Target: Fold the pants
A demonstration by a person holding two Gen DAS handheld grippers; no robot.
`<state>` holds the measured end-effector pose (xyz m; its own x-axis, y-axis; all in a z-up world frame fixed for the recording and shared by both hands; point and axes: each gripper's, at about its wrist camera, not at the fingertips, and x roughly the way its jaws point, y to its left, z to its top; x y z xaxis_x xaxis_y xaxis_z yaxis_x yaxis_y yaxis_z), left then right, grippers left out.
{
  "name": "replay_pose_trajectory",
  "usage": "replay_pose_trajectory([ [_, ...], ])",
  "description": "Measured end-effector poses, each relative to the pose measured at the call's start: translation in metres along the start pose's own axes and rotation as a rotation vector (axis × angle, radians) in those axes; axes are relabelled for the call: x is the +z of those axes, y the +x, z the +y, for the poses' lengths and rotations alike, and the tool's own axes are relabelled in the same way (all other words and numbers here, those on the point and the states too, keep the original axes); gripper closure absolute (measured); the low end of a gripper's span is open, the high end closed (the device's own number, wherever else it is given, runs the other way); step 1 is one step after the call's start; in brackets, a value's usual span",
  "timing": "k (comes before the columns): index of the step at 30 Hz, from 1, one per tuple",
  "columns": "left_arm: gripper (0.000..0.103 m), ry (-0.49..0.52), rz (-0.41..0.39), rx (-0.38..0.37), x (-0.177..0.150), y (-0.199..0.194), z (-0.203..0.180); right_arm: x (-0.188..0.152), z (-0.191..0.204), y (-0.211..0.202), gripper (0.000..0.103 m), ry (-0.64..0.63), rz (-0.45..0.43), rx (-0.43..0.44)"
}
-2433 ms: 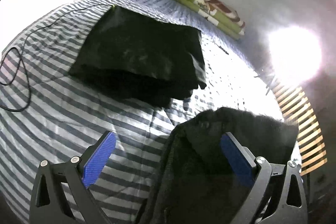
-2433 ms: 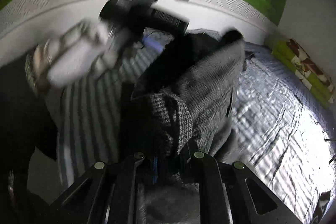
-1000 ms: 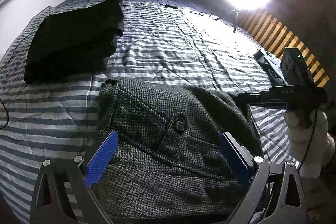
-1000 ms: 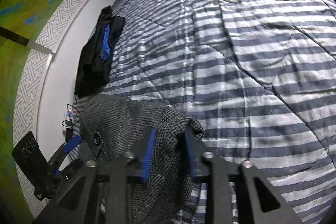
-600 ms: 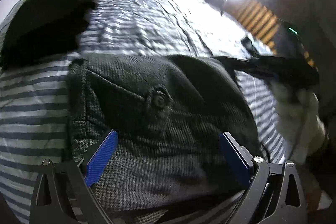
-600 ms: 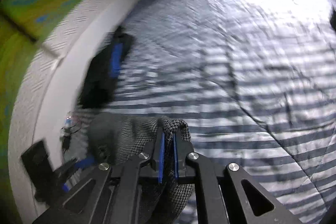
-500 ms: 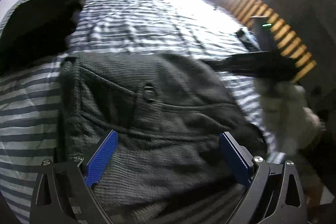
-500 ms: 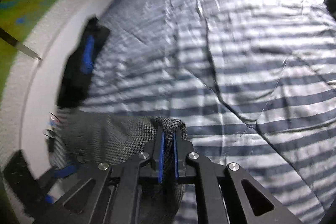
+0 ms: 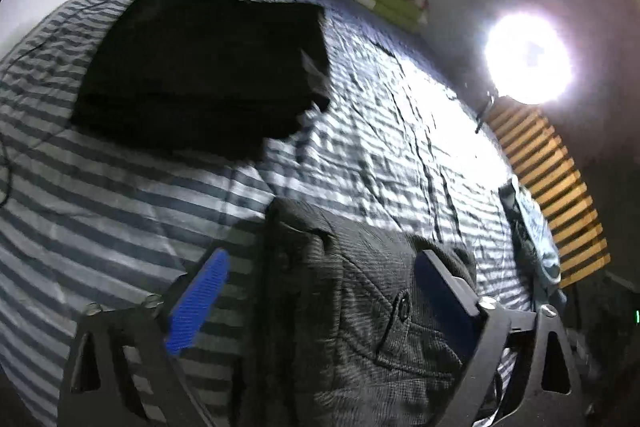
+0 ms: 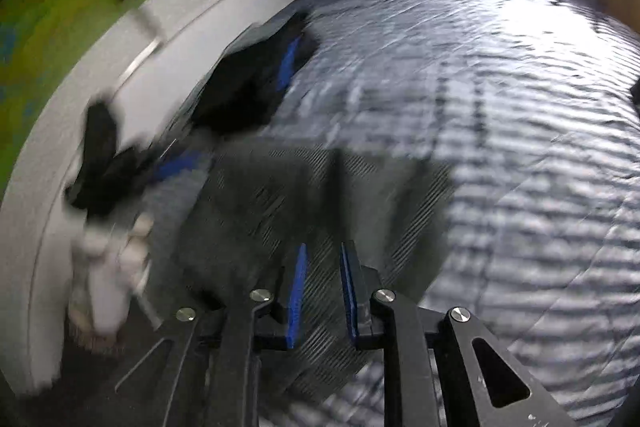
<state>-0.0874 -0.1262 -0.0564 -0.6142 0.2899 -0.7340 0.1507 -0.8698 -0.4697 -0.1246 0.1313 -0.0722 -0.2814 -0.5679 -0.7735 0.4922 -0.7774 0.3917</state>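
I read the grey tweed pants (image 9: 360, 327) as soft, limp, fairly thick, lying bunched on striped bedding (image 9: 100, 211); L gripper (image 9: 320, 291) gapes, closing slightly, R gripper (image 10: 323, 291) just released them; regrip at waistband.

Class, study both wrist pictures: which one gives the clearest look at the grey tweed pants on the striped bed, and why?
The left wrist view: the grey tweed pants lie close and fairly sharp there, showing a buttoned pocket flap and the weave. In the right wrist view the pants are only a motion-blurred grey shape ahead of the fingers.
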Motion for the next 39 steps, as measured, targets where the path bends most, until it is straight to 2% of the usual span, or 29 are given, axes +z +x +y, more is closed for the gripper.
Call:
replay_pose_trajectory([
  [1,0.032,0.009,0.018,0.005,-0.001,0.005,-0.002,-0.008,0.006,0.005,0.082,-0.032,0.021,-0.007],
  [2,0.042,0.026,0.045,0.023,-0.005,0.012,-0.006,-0.016,0.012,0.012,0.082,-0.073,0.043,-0.032],
  [3,0.060,0.042,0.063,0.038,-0.009,0.016,-0.007,-0.024,0.016,0.020,0.082,-0.118,0.068,-0.074],
  [4,0.061,0.060,0.075,0.065,-0.014,0.019,-0.008,-0.032,0.018,0.028,0.082,-0.166,0.100,-0.125],
  [6,0.061,0.080,0.091,0.088,-0.027,0.018,-0.004,-0.043,0.011,0.034,0.082,-0.205,0.147,-0.150],
  [9,0.060,0.069,0.112,0.090,-0.047,0.015,0.009,-0.040,-0.004,0.021,0.077,-0.152,0.184,-0.060],
  [11,0.059,0.057,0.101,0.076,-0.049,0.013,0.013,-0.024,-0.017,0.005,0.076,-0.082,0.135,0.024],
  [12,0.056,0.046,0.087,0.065,-0.046,0.009,0.015,-0.012,-0.028,-0.002,0.072,-0.027,0.090,0.024],
  [13,0.041,0.034,0.070,0.062,-0.042,0.006,0.015,0.000,-0.040,-0.007,0.068,0.032,0.051,0.015],
  [14,0.031,0.024,0.054,0.066,-0.037,0.003,0.016,0.013,-0.056,-0.010,0.068,0.099,0.014,0.006],
  [15,0.016,0.010,0.028,0.066,-0.031,0.000,0.017,0.025,-0.070,-0.008,0.068,0.154,-0.009,-0.007],
  [17,0.013,-0.015,-0.010,0.037,-0.018,-0.003,0.014,0.043,-0.095,0.002,0.068,0.265,-0.014,-0.025],
  [19,0.012,-0.026,-0.022,0.037,-0.007,0.000,0.012,0.056,-0.121,0.023,0.068,0.381,0.030,-0.006],
  [23,0.012,-0.047,0.046,0.038,0.004,0.023,0.013,0.059,-0.148,0.051,0.068,0.512,0.071,0.040],
  [26,0.013,-0.065,0.100,0.057,0.003,0.045,0.015,0.059,-0.149,0.064,0.070,0.534,0.089,0.060],
  [27,0.021,-0.072,0.104,0.061,0.000,0.049,0.016,0.056,-0.142,0.066,0.082,0.524,0.089,0.061],
  [28,0.037,-0.078,0.107,0.064,-0.002,0.052,0.016,0.057,-0.139,0.067,0.091,0.505,0.089,0.052],
  [31,0.052,-0.026,0.072,0.087,-0.008,0.042,0.003,0.064,-0.112,0.046,0.095,0.400,0.041,0.040],
  [33,0.055,0.012,0.061,0.119,-0.012,0.041,-0.003,0.072,-0.098,0.032,0.096,0.309,-0.026,0.032],
  [35,0.055,0.012,0.077,0.119,-0.016,0.049,0.000,0.078,-0.101,0.033,0.097,0.258,-0.065,-0.003],
  [38,0.052,0.030,0.084,0.116,-0.018,0.053,-0.004,0.070,-0.143,0.079,0.096,0.397,0.058,-0.050],
  [39,0.051,0.045,0.082,0.131,-0.019,0.049,-0.006,0.067,-0.147,0.083,0.095,0.397,0.057,-0.043],
])
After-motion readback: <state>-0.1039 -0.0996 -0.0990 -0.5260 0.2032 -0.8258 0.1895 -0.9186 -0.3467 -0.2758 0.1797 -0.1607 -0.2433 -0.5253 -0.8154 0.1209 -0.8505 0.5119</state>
